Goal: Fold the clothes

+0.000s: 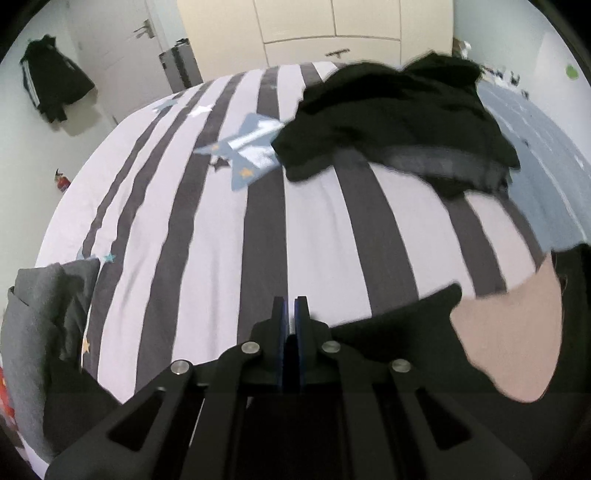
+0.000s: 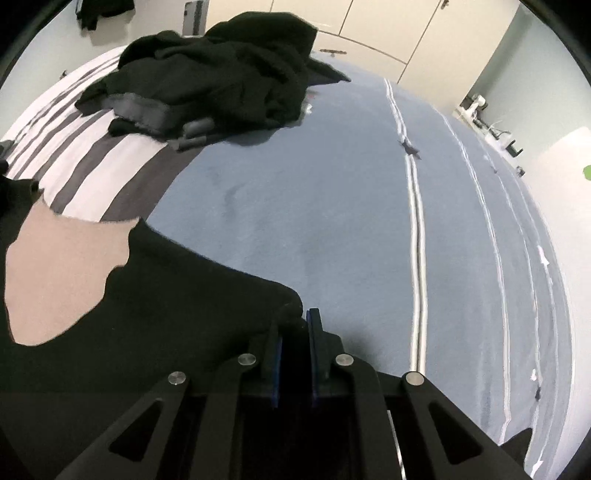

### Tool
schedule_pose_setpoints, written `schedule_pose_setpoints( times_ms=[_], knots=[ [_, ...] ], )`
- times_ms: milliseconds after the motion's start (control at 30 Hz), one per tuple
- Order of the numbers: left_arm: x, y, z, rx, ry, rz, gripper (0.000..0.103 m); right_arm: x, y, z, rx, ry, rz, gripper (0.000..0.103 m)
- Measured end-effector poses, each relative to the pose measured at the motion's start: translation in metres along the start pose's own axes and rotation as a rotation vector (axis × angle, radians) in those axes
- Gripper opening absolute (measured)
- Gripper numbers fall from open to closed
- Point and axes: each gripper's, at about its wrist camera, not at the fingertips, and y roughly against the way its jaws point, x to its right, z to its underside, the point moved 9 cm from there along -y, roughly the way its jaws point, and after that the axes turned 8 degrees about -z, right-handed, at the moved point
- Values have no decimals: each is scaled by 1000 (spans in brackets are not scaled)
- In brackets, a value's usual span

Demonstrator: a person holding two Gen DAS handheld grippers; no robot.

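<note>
Left wrist: your left gripper (image 1: 290,306) fingers clenched, black-and-beige garment (image 1: 506,332) trailing right of them. Crumpled black clothes pile (image 1: 399,118) further up the striped bed (image 1: 207,229). Right wrist: your right gripper (image 2: 297,321) fingers pinch the garment's black edge.

walls: pale, plain around me
door (image 1: 122,55): white, lever handle
wardrobe (image 1: 332,29): cream, behind my bed
bed (image 1: 207,229): striped cover, blue (image 2: 314,206) alongside
jacket (image 1: 51,83): dark, hung on wall

I see a matt black cloth garment (image 2: 166,295), soft striped cotton bedding (image 1: 221,240) and glossy cream wardrobe doors (image 1: 332,22).
</note>
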Motion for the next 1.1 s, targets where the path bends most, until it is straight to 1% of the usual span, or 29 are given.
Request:
schedule_pose_setpoints(
  times_ms=[67,167,200,267,333,400,433,467,533,567,600,667,700,733,767,800,833,900,933,967,1033,1100],
  knots=[
    [3,1,-8,11,-28,-7,3,3,0,-6,15,-23,1,9],
    [1,4,-24,23,-11,-15,3,7,1,-12,22,-32,14,9],
    [0,4,-29,27,-7,-19,3,8,-4,-18,19,-31,21,9],
    [-2,5,-40,40,-2,-30,3,13,-2,-25,27,-56,41,9],
    [-5,2,-49,44,5,-46,3,35,-2,-36,40,-88,62,9],
    [-5,-12,-46,13,-8,-82,3,46,-6,-39,25,-111,62,9],
    [-3,-23,-38,-22,-24,-96,3,47,-12,-38,10,-105,66,10],
    [0,-36,-28,-63,-42,-114,4,46,-23,-33,-26,-115,46,10],
    [3,-55,-12,-137,-34,-109,6,42,-48,-19,-95,-144,6,11],
    [5,-64,-4,-173,-27,-104,7,40,-53,-17,-99,-137,11,13],
    [4,-65,-4,-173,4,-90,7,38,-56,-16,-96,-124,21,14],
    [-5,-54,-16,-110,95,-54,8,38,-53,-20,-85,-140,15,16],
    [-10,-45,-24,-76,130,-36,15,38,-49,-23,-75,-147,-2,19],
    [-13,-38,-30,-54,154,-13,28,39,-40,-27,-50,-128,-1,21],
    [-16,-32,-35,-38,173,11,39,40,-31,-32,-24,-109,1,25],
    [-17,-27,-39,-27,173,21,41,42,-23,-34,-3,-94,11,30],
    [-17,-23,-43,-17,167,26,44,44,-15,-37,20,-87,14,32],
    [2,-16,-45,-21,116,100,45,46,-1,-41,55,-85,12,34],
    [16,-14,-46,-29,75,148,45,40,4,-44,69,-87,-44,34],
    [32,-13,-46,-30,22,174,45,33,5,-46,69,-80,-79,34],
    [59,-13,-43,-28,-81,187,45,11,3,-51,66,-25,-124,34],
    [84,-18,-37,-39,-164,197,45,-11,-10,-55,43,50,-127,34]
  ],
)
